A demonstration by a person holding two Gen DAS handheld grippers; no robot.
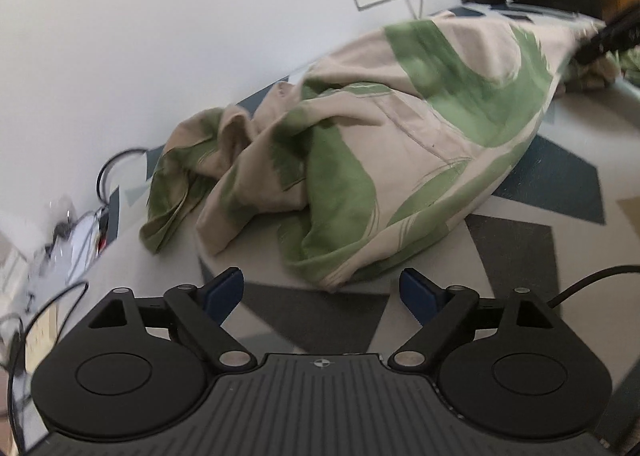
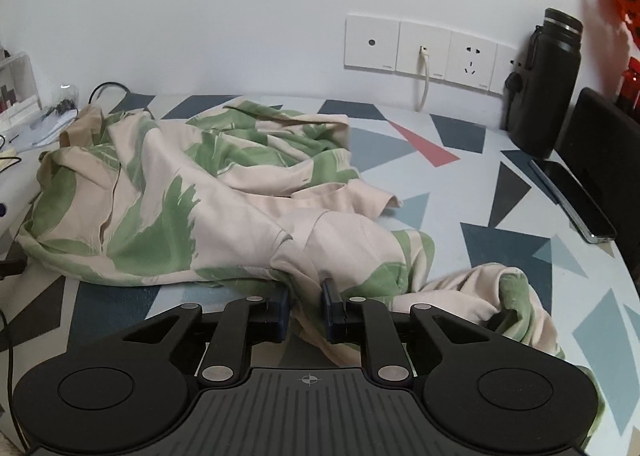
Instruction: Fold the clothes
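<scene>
Patterned tabletop point(image 2: 500, 256) bears a crumpled shirt point(image 2: 168, 192) stretched leftward from the pinching right tongs point(image 2: 306, 296); left tongs point(image 1: 322, 292) gape empty.

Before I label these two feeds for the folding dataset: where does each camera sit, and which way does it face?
Left wrist: sits behind the left gripper, open and empty, looking across the patterned table at the bunched leaf-print garment; its own blue-tipped fingers show.
Right wrist: sits behind the right gripper, facing the wall sockets, black bottle and phone; its fingers pinch the garment's edge.
Shared: garment, table, socket strip, and the right gripper, a dark blur at the left view's right edge.
</scene>
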